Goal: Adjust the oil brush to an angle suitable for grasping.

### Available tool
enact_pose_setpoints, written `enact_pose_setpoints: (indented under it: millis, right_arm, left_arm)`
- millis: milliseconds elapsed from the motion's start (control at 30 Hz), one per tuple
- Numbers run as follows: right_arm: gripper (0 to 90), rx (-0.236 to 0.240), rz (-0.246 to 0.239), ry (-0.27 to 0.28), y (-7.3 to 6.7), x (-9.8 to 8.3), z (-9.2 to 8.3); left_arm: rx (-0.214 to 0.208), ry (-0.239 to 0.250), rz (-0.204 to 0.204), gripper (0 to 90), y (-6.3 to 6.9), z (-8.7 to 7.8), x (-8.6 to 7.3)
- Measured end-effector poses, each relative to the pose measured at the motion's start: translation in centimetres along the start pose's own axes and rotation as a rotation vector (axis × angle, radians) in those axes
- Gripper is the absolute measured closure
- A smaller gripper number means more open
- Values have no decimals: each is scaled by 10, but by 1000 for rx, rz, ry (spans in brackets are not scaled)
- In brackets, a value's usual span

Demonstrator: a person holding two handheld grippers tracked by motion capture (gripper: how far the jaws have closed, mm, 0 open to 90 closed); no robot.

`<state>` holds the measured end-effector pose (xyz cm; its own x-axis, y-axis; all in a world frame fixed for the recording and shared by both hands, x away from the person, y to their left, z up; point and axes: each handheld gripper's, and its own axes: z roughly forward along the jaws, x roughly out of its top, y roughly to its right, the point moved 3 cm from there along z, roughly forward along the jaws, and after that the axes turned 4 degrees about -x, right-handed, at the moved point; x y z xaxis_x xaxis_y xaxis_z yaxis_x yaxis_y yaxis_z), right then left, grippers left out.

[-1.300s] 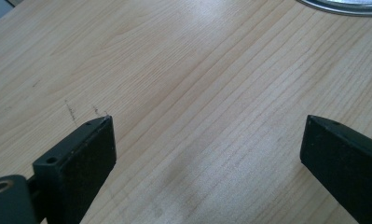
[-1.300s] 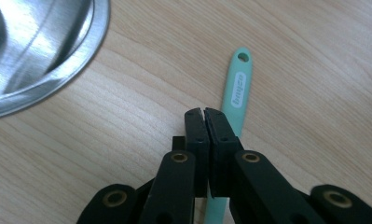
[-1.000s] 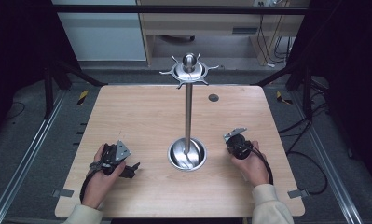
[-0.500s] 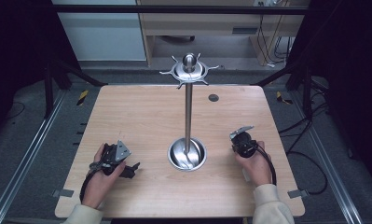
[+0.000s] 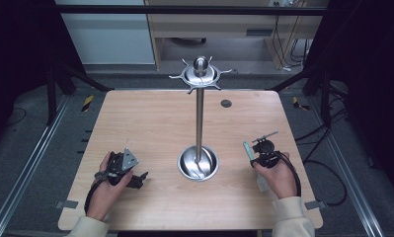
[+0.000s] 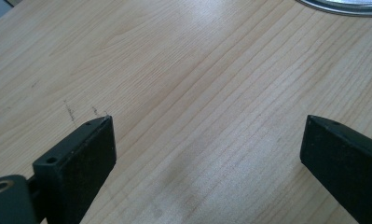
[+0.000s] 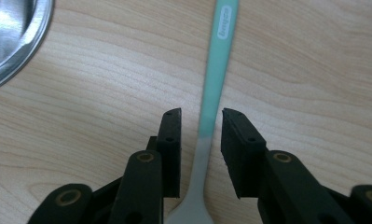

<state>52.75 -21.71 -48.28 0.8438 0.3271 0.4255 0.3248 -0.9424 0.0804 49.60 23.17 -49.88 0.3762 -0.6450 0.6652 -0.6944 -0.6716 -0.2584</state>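
The right hand (image 5: pixel 278 174) rests on the near right part of the wooden table (image 5: pixel 155 118), its forearm coming in from the near edge, and it points the right gripper (image 5: pixel 262 150) toward the far side. The jaws of this gripper have just been opening; they stand narrow now, with a small gap on each side of the spoon (image 7: pixel 215 79). The spoon lies flat on the table between them, not pressed, its mint green handle reaching away past the tips. It is just right of the metal stand (image 5: pixel 199 118) with the round base. The left hand (image 5: pixel 108 182) lies on the near left part, holding the left gripper (image 6: pixel 207 154) low over bare wood, jaws wide apart
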Motion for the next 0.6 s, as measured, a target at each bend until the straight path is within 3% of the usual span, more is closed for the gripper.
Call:
enact_pose_setpoints:
  millis: [267,600]
  right_arm:
    - [674,17,37,-46,2,-2,3]
    - [749,27,48,-128,5,5,13]
  left_arm:
    - [2,-2,5,31,0,0,0]
    - [-2,-6,6,31,1,1,0]
